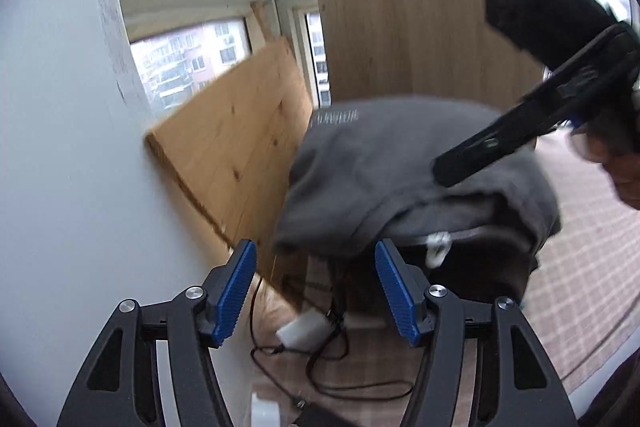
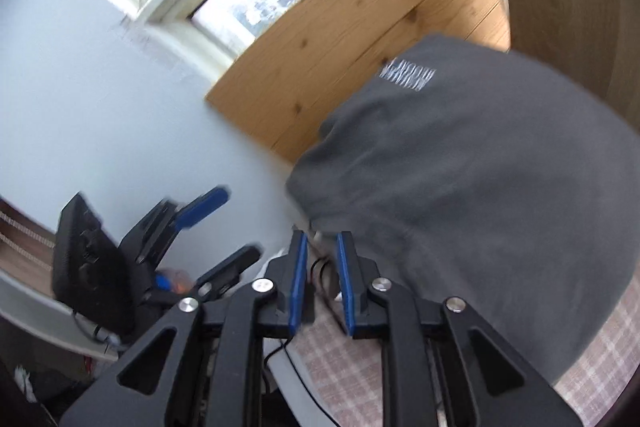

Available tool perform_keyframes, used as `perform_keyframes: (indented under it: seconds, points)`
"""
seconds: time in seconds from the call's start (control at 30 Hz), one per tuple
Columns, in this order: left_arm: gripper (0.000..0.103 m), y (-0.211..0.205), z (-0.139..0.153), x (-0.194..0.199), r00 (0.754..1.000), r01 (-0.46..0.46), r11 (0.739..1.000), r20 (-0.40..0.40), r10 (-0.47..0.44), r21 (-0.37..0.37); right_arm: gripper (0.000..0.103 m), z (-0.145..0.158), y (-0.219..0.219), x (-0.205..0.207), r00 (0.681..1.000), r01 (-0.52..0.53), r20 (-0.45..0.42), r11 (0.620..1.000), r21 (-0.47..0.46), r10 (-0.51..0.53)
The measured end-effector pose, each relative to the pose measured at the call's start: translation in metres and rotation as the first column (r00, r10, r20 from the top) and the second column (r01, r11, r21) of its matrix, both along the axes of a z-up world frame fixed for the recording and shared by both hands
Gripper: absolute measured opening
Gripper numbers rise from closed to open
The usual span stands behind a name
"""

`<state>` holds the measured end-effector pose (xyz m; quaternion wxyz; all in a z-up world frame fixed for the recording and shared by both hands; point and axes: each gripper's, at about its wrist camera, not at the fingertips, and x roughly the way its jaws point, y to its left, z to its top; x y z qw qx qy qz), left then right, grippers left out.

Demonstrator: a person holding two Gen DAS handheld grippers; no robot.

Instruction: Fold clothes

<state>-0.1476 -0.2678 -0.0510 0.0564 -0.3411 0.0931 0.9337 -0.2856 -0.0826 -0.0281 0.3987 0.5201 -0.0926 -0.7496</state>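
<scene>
Blue ribbed pads on black linkage arms fill the bottom of the left wrist view, where the left gripper (image 1: 316, 291) stands with its jaws spread wide and nothing between them. Just ahead of and above its fingertips, a dark grey garment (image 1: 416, 171) lies bunched in a rounded heap with a white printed mark near its far edge and a zipper showing at the open underside. The heap rests on a pink and white checked cloth (image 1: 592, 267) that stretches away to the right. Below the garment's near edge, black cables (image 1: 320, 359) curl over the checked surface beside a small white plug block (image 1: 306, 327). A pale wooden board (image 1: 236, 147) leans against the grey wall (image 1: 56, 147) on the left, and a second wooden panel (image 1: 400, 35) stands behind the garment under the window (image 1: 184, 63). The right gripper (image 1: 532, 119) enters that view from the upper right, its black finger lying over the top of the heap; blur keeps me from telling whether it touches the fabric. From the right wrist view, the right gripper's (image 2: 322, 279) jaws sit partly closed with a narrow gap between the blue pads, and no cloth is caught in that gap; the grey garment lies just beyond and to the right of the fingertips. The left gripper shows at lower left there, blurred, its jaws apart.
</scene>
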Motion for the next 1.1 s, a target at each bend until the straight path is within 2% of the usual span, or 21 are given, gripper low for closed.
perform_keyframes:
  seconds: [0.1, 0.23, 0.3, 0.4, 0.5, 0.57, 0.73, 0.83, 0.97, 1.1]
  points:
    - [0.06, -0.008, -0.013, -0.004, 0.999, -0.018, 1.0, 0.041, 0.018, 0.001, 0.033, -0.021, -0.015, 0.03, 0.995, -0.041, -0.086, 0.99, 0.133, 0.053]
    - [0.06, -0.019, -0.022, -0.011, 0.996, -0.041, 0.999, 0.081, 0.038, 0.033, 0.033, -0.044, -0.034, 0.05, 0.972, -0.016, -0.218, 0.948, 0.319, 0.09]
    - [0.06, -0.019, -0.022, -0.013, 0.996, -0.039, 0.998, 0.085, 0.035, 0.041, 0.033, -0.051, -0.042, 0.051, 0.969, -0.021, -0.222, 0.933, 0.359, 0.107]
    - [0.06, -0.016, -0.021, -0.011, 0.997, -0.022, 0.999, 0.077, 0.02, 0.029, 0.033, -0.059, -0.045, 0.048, 0.98, -0.018, -0.184, 0.95, 0.311, 0.079]
    - [0.06, -0.009, -0.022, -0.011, 0.997, -0.003, 1.0, 0.074, 0.002, 0.018, 0.03, -0.048, -0.04, 0.047, 0.963, 0.072, -0.268, 0.948, 0.31, 0.015]
    - [0.06, -0.008, -0.022, -0.013, 0.997, 0.006, 1.0, 0.076, -0.007, 0.012, 0.03, -0.033, -0.034, 0.046, 0.952, 0.102, -0.306, 0.955, 0.279, -0.012]
    - [0.06, -0.005, -0.02, -0.026, 0.996, 0.032, 0.999, 0.081, -0.033, 0.01, 0.03, -0.003, -0.027, 0.037, 0.922, 0.156, -0.386, 0.949, 0.273, -0.04]
    - [0.06, 0.004, -0.028, -0.039, 0.994, 0.059, 0.998, 0.093, -0.059, -0.002, 0.03, 0.004, -0.023, 0.027, 0.921, 0.162, -0.386, 0.952, 0.259, -0.052]
    - [0.06, 0.004, -0.026, -0.053, 0.996, 0.017, 1.0, 0.088, -0.015, -0.021, 0.03, 0.016, -0.018, 0.021, 0.926, 0.16, -0.37, 0.963, 0.215, -0.071]
    - [0.06, -0.006, -0.021, -0.055, 0.997, -0.016, 1.0, 0.075, 0.013, 0.027, 0.03, 0.022, -0.018, 0.023, 0.927, 0.149, -0.369, 0.968, 0.2, -0.066]
